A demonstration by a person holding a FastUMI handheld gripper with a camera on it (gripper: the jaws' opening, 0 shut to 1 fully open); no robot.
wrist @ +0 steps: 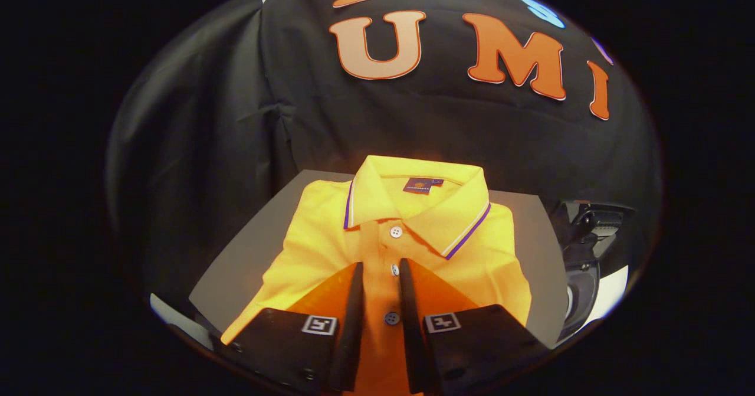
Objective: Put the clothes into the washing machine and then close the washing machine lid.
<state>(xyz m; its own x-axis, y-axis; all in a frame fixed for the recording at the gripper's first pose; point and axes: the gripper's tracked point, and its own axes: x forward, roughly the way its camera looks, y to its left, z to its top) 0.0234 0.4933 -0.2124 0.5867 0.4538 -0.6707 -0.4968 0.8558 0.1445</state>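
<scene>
The gripper (380, 275), fingers narrowly parted and clasping nothing, hovers over the button placket of a folded yellow polo shirt (330, 236) on a grey table (248, 254), washing machine (581, 254) just beside.

Light falls strongly from above and in front onto the folded yellow polo shirt with the striped collar (407, 231), which glows almost overexposed, its collar and chest washing toward pale yellow while the lower placket turns deep orange. The grey flat board (248, 260) under it is evenly, more softly lit. The black cloth wall (236, 101) behind stays dim, with faint sheen on its folds. Fisheye distortion bends the board's edges and everything toward the rim. The gripper (380, 278), its fingers slightly parted over the shirt, sits in shadow and looks slightly soft.
</scene>
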